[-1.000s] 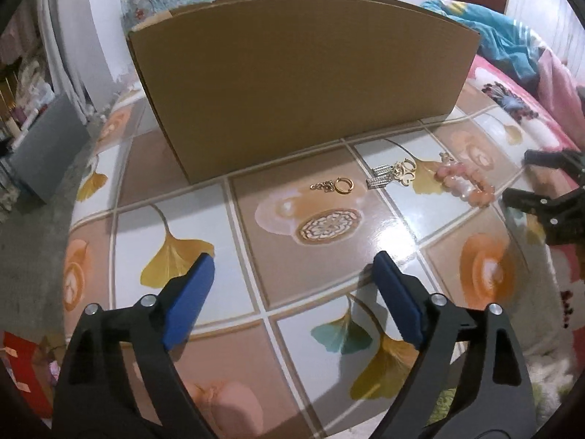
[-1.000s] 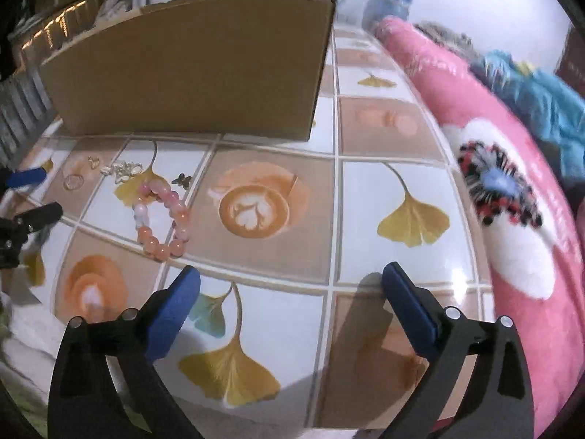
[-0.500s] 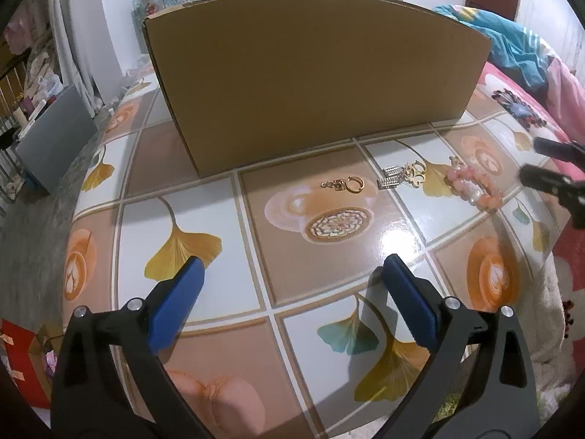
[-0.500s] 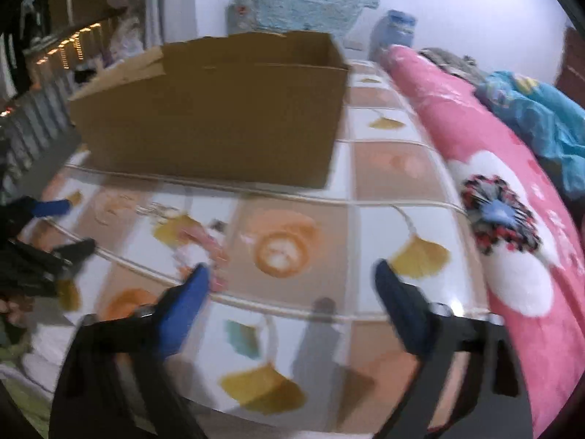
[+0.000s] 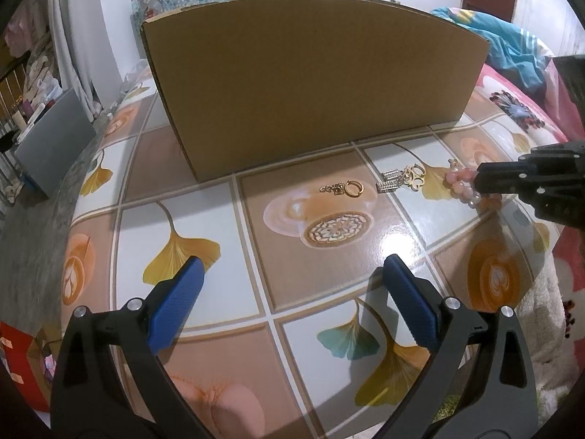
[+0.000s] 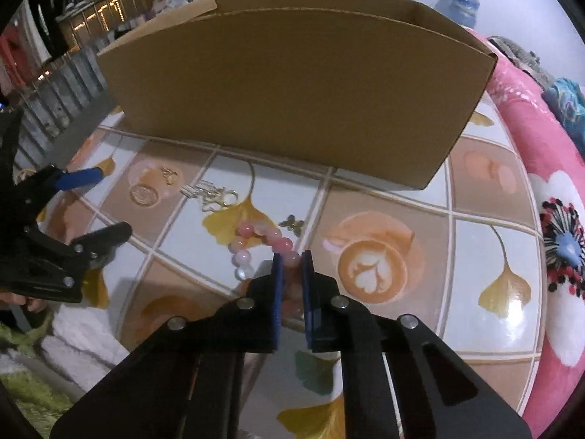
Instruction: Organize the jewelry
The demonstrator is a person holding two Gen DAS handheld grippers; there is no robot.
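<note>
We see the pink bead bracelet point(image 6: 256, 245) lying on the tiled surface point(image 6: 475, 256) in front of the cardboard box point(image 6: 292, 84). Our right tongs point(image 6: 290, 267) have just been closing, and their blue pads now pinch the bracelet's near beads. Just beside it lie a small butterfly charm point(image 6: 291, 224), a gold clasp piece point(image 5: 415, 177), silver bar earrings point(image 5: 389, 184) and a gold hoop earring point(image 5: 351, 188). Our left tongs point(image 5: 292, 300) hang spread wide over bare tiles, holding nothing. No writing is readable anywhere.
</note>
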